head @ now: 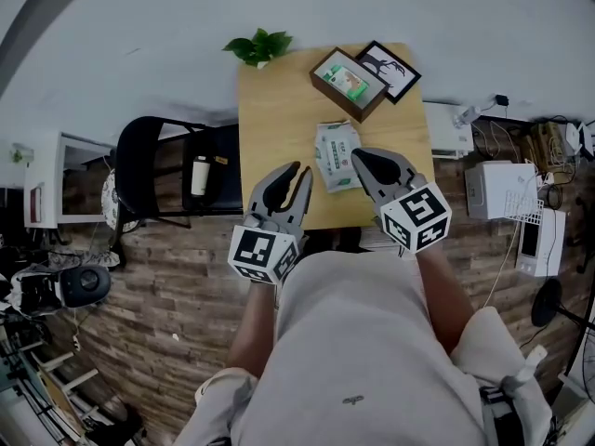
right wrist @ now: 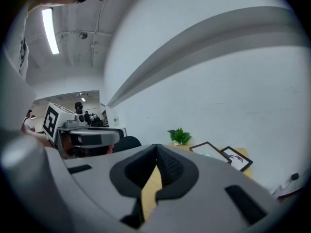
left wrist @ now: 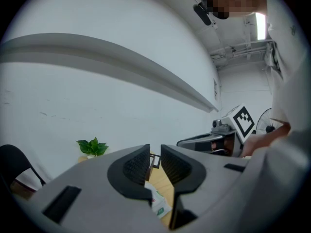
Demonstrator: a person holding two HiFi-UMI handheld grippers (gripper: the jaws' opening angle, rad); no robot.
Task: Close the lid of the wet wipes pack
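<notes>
Wet wipes pack laid flat on the near half of the table, between two grippers.
The right gripper is held by the pack's near right corner, jaws pressed together on nothing. The left gripper is held to its left, jaws parted by a narrow gap, empty. A box, a picture frame and a plant are seen at the far edge.

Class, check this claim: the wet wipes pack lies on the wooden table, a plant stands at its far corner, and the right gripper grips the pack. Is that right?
Not quite. The right gripper grips nothing: the right gripper view shows its jaws shut and empty. The wet wipes pack does lie on the wooden table, plant at its far corner.
</notes>
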